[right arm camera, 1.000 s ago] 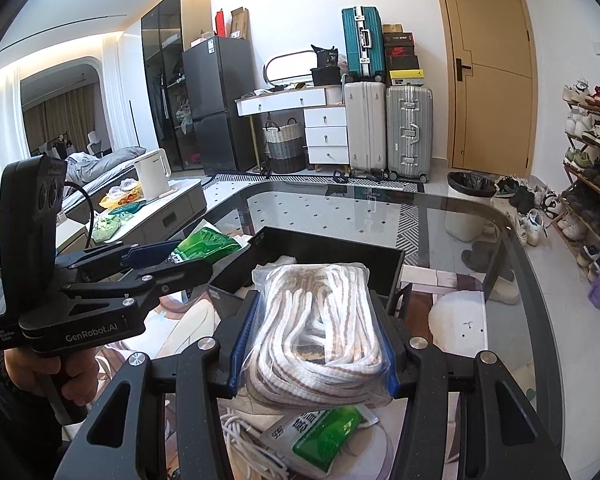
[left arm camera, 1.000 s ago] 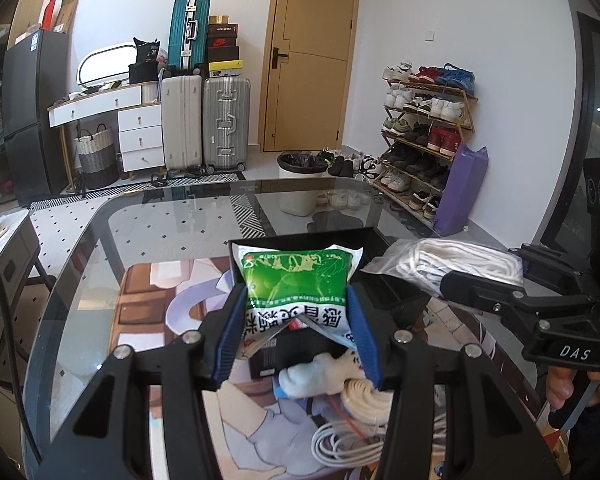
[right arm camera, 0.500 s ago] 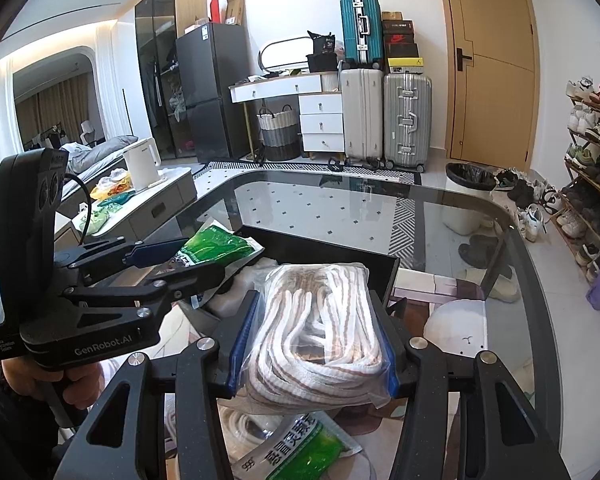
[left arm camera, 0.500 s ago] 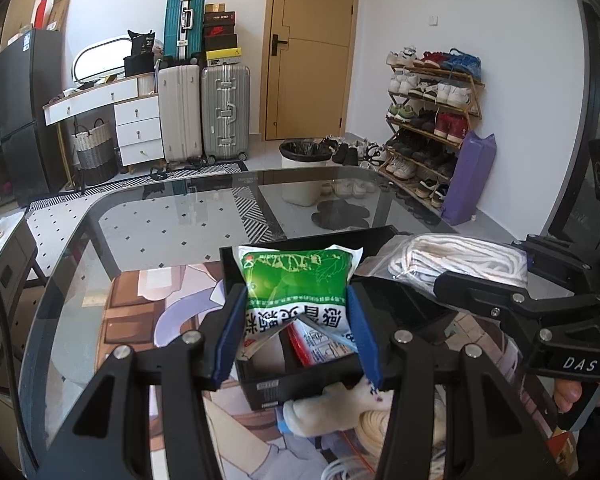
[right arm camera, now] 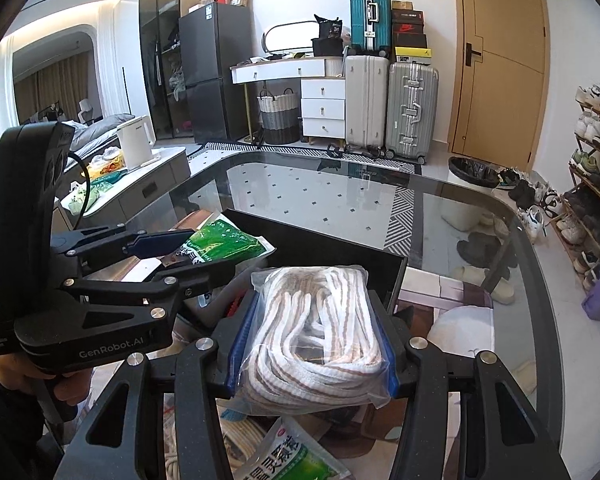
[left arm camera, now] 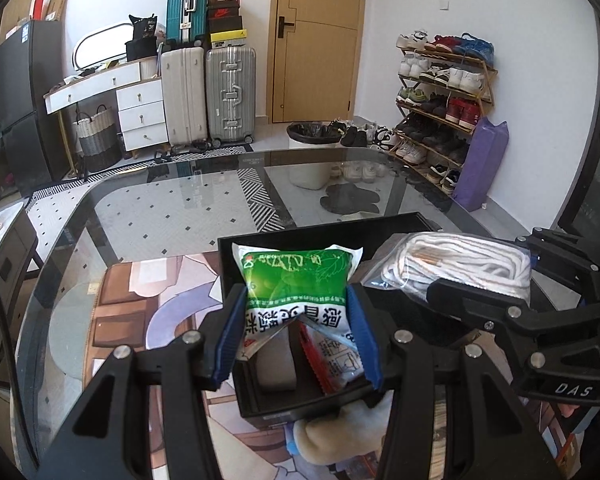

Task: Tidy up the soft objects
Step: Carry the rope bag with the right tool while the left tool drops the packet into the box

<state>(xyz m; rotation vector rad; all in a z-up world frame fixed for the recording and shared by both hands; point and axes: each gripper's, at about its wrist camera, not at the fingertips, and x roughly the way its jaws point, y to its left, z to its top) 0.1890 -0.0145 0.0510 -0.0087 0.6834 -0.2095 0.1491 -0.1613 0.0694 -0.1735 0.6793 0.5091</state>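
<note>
Home entryway/living rm: shoe rack (left arm camera: 444, 92), suitcases (right arm camera: 388, 104), fridge (right arm camera: 216, 72).

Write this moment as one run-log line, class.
left tongs: shut on green packet | right tongs: shut on bag of rope | both above black box | release: not yet

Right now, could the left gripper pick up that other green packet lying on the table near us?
Probably not: the left gripper is shut on a green packet over the black box, so its jaws are full. The spare packet lies uncovered.
</note>
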